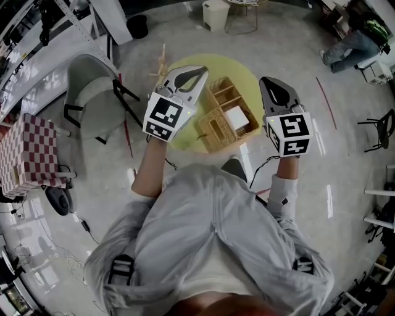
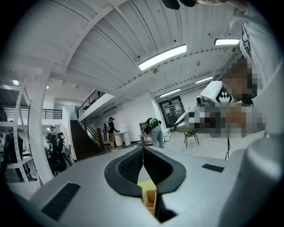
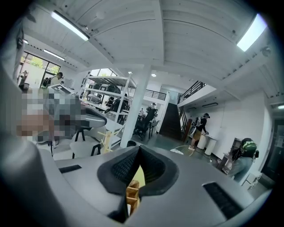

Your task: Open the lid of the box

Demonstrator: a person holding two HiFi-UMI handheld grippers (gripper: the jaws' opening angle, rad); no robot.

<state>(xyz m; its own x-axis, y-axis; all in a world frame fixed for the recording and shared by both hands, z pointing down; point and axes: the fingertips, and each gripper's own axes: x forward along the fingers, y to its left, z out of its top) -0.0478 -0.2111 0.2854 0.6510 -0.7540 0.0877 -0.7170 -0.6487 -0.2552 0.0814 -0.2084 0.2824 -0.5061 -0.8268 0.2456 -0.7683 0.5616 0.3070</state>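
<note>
A wicker box (image 1: 225, 114) with several compartments stands on a small round yellow-green table (image 1: 185, 139). Its nearer part has a woven lid with a slot (image 1: 213, 128), lying flat; a white item (image 1: 236, 116) sits in a compartment beside it. My left gripper (image 1: 199, 74) hovers over the box's left side, shut and holding nothing. My right gripper (image 1: 266, 81) hangs to the right of the box, also shut and holding nothing. In the left gripper view the jaws (image 2: 143, 148) meet, with wicker (image 2: 150, 199) showing below them. The right gripper view shows the same: touching jaws (image 3: 139, 148) over wicker (image 3: 131, 193).
A grey chair (image 1: 92, 99) stands left of the table, and a checked-cloth table (image 1: 24, 151) further left. A wooden rack (image 1: 162, 65) rises behind the round table. A white bin (image 1: 215, 12) and a crouching person (image 1: 355, 43) are further off. A black chair (image 1: 379, 129) is at right.
</note>
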